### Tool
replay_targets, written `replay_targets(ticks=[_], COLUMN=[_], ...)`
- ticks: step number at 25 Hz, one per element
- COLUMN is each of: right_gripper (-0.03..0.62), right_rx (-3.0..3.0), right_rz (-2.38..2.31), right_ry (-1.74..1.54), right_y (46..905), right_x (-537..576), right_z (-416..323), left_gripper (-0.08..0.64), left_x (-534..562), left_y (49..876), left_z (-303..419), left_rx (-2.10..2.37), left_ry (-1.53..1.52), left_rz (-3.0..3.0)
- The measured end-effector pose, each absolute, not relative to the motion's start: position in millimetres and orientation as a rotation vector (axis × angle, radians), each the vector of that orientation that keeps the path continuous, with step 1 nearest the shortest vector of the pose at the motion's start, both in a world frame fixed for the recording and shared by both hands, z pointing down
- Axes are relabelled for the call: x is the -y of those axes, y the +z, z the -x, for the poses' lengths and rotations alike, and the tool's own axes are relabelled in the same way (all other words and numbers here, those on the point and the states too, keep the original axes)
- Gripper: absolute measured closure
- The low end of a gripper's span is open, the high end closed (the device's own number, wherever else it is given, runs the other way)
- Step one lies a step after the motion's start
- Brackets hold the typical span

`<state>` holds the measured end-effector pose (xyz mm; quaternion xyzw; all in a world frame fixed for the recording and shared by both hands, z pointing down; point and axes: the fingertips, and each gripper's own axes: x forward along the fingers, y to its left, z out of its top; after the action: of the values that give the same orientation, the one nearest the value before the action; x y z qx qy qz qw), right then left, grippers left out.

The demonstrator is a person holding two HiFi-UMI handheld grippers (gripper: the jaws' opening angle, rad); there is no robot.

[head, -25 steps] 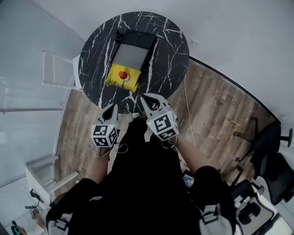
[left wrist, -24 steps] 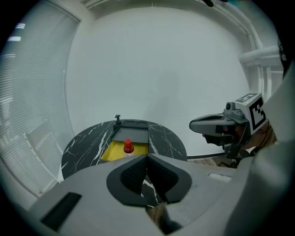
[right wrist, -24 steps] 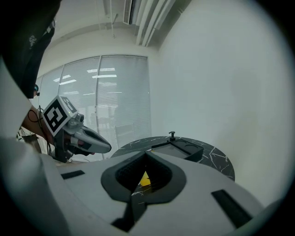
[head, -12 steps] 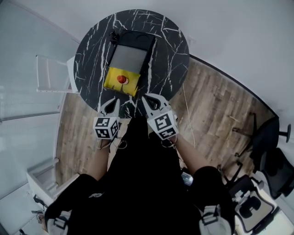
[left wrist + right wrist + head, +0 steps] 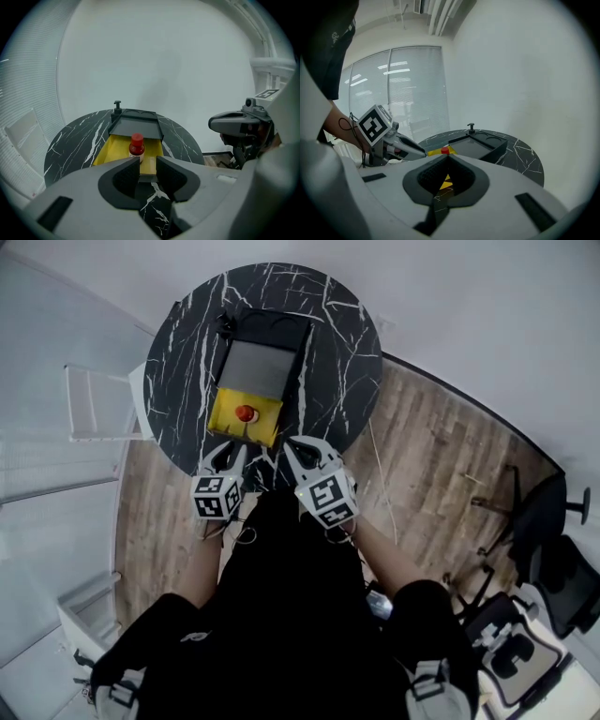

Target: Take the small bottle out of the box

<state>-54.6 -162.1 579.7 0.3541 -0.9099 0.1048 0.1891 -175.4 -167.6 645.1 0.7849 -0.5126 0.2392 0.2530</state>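
Standing at the far left of the head view, a white chair [image 5: 94, 404] sits just beside the round black marble table [image 5: 349, 362]. On the table's left half lies the box [image 5: 221, 424], its long side running near to far: the far part is dark with a grey top, and the near part is an open yellow tray. A small black knob [image 5: 117, 104] rises at the box's far left corner. The small bottle [image 5: 247, 414], red-capped, stands upright in the yellow tray, inside the box.

At the table's near edge, the left gripper [image 5: 230, 454] points at the near end of the yellow tray, close to it but apart. Its jaws have just been opening and now stand released with a clear gap, nothing between them; in its own view the bottle [image 5: 136, 146] shows just beyond that gap. Right of it, the right gripper [image 5: 298, 448] hovers over the table's near edge beside the box, jaws clenched tip to tip and empty [image 5: 447, 158]. On the wooden floor far to the right stand black office chairs [image 5: 553, 521].
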Motion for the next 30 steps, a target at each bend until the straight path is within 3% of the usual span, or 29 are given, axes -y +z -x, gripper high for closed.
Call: replay_targets(ticks=[30], right_gripper=[0.595], right_rx=[2.469], right_rz=[-1.085], right_ry=[0.318], right_y=[588], right_x=[209], right_z=[46], left_gripper=[0.354], left_x=[231], left_y=[703], left_z=[175], left_rx=[1.254], left_ry=[0.904], left_rz=[-2.078])
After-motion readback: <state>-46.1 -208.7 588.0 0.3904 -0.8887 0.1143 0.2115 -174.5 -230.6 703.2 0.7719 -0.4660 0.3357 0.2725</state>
